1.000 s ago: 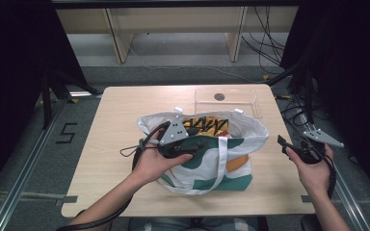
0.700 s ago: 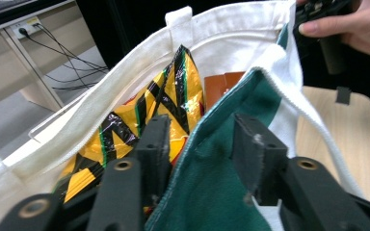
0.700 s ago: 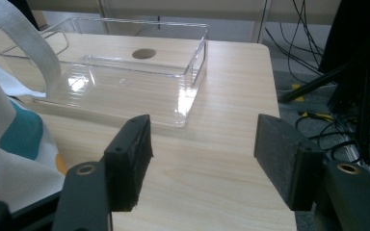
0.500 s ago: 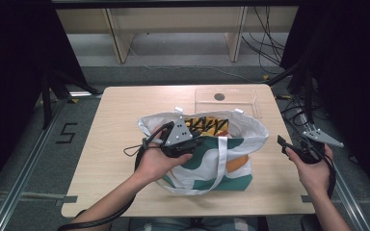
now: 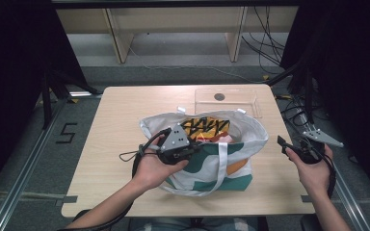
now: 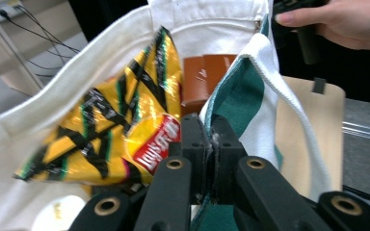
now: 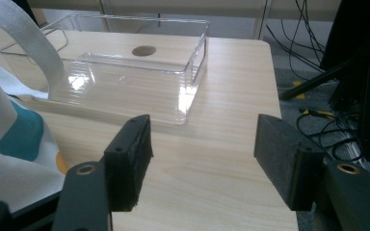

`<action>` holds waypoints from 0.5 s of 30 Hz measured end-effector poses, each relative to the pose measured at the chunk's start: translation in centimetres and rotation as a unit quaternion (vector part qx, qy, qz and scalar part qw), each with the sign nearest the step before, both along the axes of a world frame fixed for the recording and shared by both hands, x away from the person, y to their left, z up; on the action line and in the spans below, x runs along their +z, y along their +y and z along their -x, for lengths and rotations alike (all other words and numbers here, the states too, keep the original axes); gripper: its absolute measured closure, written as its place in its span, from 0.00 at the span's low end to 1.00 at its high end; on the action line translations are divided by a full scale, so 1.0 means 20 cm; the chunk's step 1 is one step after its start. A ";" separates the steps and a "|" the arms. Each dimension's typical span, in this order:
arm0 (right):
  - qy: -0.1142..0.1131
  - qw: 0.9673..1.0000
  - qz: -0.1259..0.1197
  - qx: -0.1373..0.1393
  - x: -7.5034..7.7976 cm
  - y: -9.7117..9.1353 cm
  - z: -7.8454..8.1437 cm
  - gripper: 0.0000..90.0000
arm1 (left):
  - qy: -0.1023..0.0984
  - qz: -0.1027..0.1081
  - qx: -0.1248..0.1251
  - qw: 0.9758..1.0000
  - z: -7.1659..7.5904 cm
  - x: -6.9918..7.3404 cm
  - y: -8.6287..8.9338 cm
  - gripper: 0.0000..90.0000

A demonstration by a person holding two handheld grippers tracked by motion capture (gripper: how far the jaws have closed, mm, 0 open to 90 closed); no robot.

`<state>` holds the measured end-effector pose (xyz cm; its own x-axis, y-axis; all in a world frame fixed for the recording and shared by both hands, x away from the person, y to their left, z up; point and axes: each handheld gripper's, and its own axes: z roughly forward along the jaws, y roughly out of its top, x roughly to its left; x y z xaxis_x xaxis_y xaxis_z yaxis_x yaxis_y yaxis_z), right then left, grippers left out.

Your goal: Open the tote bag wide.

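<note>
The tote bag is sitting mid-surface, soft floppy cloth, so it's probably sagging unless taken by the rim. The left hand-held gripper has just been closing and is pinching the bag's near rim. A crinkly chip packet is poking out inside. Beyond the bag, a clear tray; right of the bag, the right hand-held gripper is gaping wide, empty.
</note>
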<state>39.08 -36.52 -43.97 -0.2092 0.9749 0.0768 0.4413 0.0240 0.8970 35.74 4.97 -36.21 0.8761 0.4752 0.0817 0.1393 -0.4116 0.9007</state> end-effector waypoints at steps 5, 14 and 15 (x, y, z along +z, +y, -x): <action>0.002 1.000 0.005 0.000 0.00 0.00 0.00 0.43 | 0.005 0.002 -0.007 1.000 0.05 -0.02 0.00 0.96; 0.007 1.000 0.005 0.000 0.00 0.01 0.00 0.43 | 0.015 0.004 -0.025 1.000 0.10 -0.05 0.00 0.96; 0.007 1.000 0.005 0.000 0.00 0.01 0.00 0.43 | 0.015 0.001 -0.028 0.999 0.10 -0.05 0.00 0.96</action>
